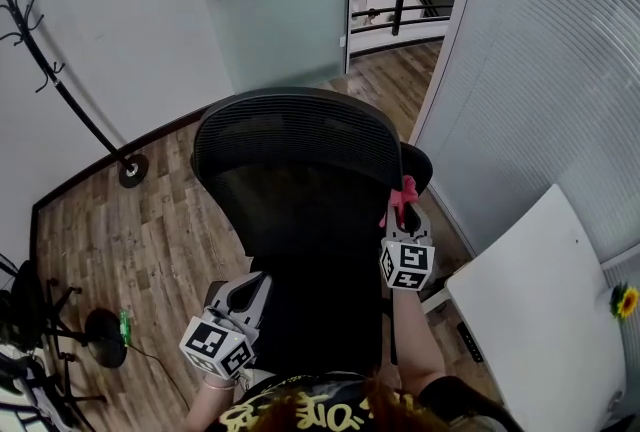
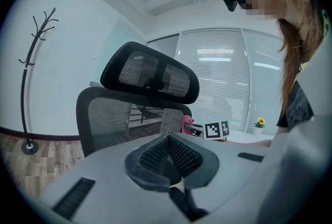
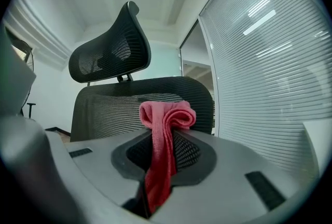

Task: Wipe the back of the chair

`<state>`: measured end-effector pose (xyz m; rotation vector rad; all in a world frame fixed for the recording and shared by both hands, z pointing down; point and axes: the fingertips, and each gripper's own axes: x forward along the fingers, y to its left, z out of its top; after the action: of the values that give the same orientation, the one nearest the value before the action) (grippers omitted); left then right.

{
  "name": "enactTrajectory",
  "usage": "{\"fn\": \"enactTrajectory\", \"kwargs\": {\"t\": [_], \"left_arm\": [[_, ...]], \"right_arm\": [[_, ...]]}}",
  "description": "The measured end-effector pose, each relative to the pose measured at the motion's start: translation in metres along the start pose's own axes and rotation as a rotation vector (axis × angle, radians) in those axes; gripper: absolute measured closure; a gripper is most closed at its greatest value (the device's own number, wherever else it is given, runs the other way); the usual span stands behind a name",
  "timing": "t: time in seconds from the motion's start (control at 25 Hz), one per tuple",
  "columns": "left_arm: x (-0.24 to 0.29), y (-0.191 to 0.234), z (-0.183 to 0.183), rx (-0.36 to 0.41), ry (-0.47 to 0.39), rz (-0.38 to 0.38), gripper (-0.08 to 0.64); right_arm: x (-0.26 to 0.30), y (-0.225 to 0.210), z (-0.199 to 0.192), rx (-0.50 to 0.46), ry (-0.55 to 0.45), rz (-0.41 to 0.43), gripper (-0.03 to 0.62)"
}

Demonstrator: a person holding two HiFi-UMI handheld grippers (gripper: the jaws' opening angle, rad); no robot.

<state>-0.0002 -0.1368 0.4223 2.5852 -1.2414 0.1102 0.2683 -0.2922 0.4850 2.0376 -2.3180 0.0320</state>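
Two grippers sit behind the chair (image 1: pixel 300 150). The right gripper (image 1: pixel 405 212) pinches a pink cloth (image 3: pixel 166 114) at the right edge of the chair's mesh back (image 3: pixel 104 109); whether it touches the mesh is unclear. The left gripper (image 2: pixel 168 153), pressed together on nothing, hangs lower by the chair's left side. Wiping looks about to begin: next, press the pink cloth to the mesh back and sweep across.

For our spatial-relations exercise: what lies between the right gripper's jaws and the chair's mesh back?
A pink cloth, clamped in the right gripper, bunches out toward the chair back. The right gripper view shows it.
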Motion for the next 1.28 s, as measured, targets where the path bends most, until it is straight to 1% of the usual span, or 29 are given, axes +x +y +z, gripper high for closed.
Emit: {"fn": "enactTrajectory", "kwargs": {"t": [0.24, 0.36, 0.56, 0.68, 0.84, 1.08, 1.28], "left_arm": [[-0.008, 0.01, 0.005, -0.014, 0.001, 0.002, 0.569], [-0.013, 0.018, 0.003, -0.016, 0.004, 0.015, 0.569], [-0.013, 0.021, 0.001, -0.023, 0.015, 0.011, 0.569], [-0.012, 0.025, 0.002, -0.021, 0.019, -0.002, 0.569], [-0.015, 0.031, 0.004, -0.018, 0.02, -0.01, 0.569], [-0.027, 0.053, 0.006, -0.023, 0.021, 0.011, 0.569], [-0.039, 0.075, 0.006, -0.034, 0.019, 0.025, 0.569]], "right_arm": [[0.004, 0.02, 0.004, -0.017, 0.005, 0.02, 0.525], [0.01, 0.028, 0.005, -0.022, 0.005, 0.032, 0.524], [0.008, 0.025, 0.003, -0.013, 0.01, 0.008, 0.523], [0.011, 0.032, 0.001, -0.003, 0.008, 0.005, 0.524], [0.016, 0.047, 0.002, -0.001, 0.011, 0.015, 0.524], [0.028, 0.079, 0.001, 0.011, 0.016, 0.047, 0.523], [0.037, 0.102, 0.0, 0.017, 0.013, 0.04, 0.525]]}}
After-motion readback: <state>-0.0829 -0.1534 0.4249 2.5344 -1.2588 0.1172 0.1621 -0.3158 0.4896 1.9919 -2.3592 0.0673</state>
